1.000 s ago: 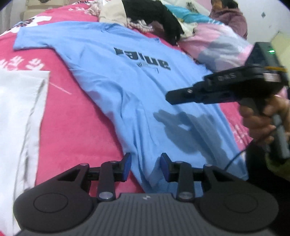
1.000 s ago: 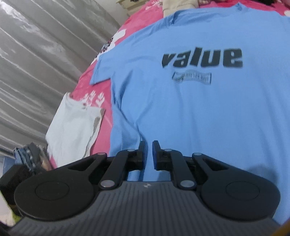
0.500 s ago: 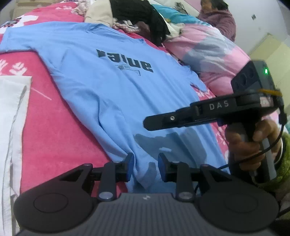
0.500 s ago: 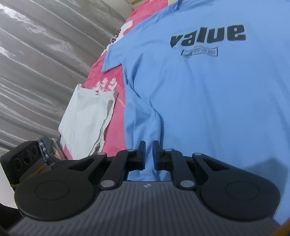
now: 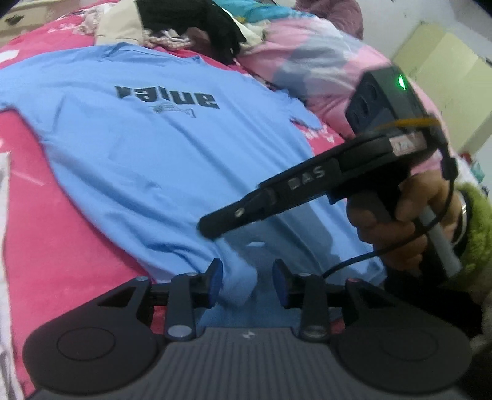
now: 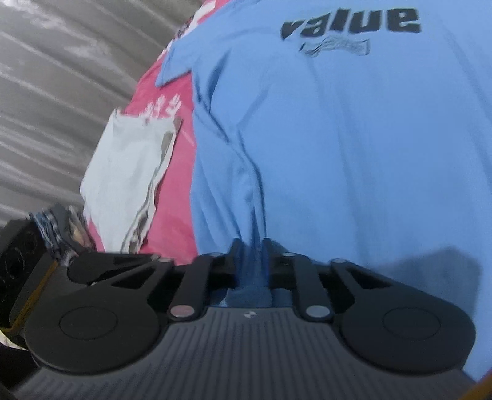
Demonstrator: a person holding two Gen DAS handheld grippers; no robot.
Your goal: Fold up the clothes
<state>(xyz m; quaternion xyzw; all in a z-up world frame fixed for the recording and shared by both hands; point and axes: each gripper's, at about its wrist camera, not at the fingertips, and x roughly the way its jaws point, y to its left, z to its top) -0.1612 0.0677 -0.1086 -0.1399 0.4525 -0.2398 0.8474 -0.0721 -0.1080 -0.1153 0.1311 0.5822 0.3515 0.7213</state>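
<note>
pink bedding covers the bed (image 5: 70, 234), and a light blue t-shirt (image 5: 147, 147) printed "value" lies spread face up across it, hem toward the person, collar toward a heap of unfolded clothes (image 5: 190, 27) at the far end. a white garment (image 6: 123, 172) lies flat beside the shirt's side edge, apart from it.

the right hand-held gripper (image 6: 251, 246) is clamped together on a pinch of the blue hem, and creases run up the shirt from that pinch. seen from the left wrist, the person's hand (image 5: 396, 221) grips its handle.

the left hand-held gripper (image 5: 246, 283) sits low at the hem just beside it. its jaws are opening at this moment, with a raised bit of blue fabric standing between them, against the left pad; the pads do not look pressed onto it.

judging from this, the step in hand is getting both hem grips before the bottom of the shirt is folded toward the print. to do it well, i would push the left jaws further over the hem edge so both layers sit deep between the pads, then close firmly. the two grips seem rather close together; a wider spacing should keep the hem straight. after that, lifting both hands evenly would likely stop the cloth dragging or twisting, and keep it clear of the white garment.
</note>
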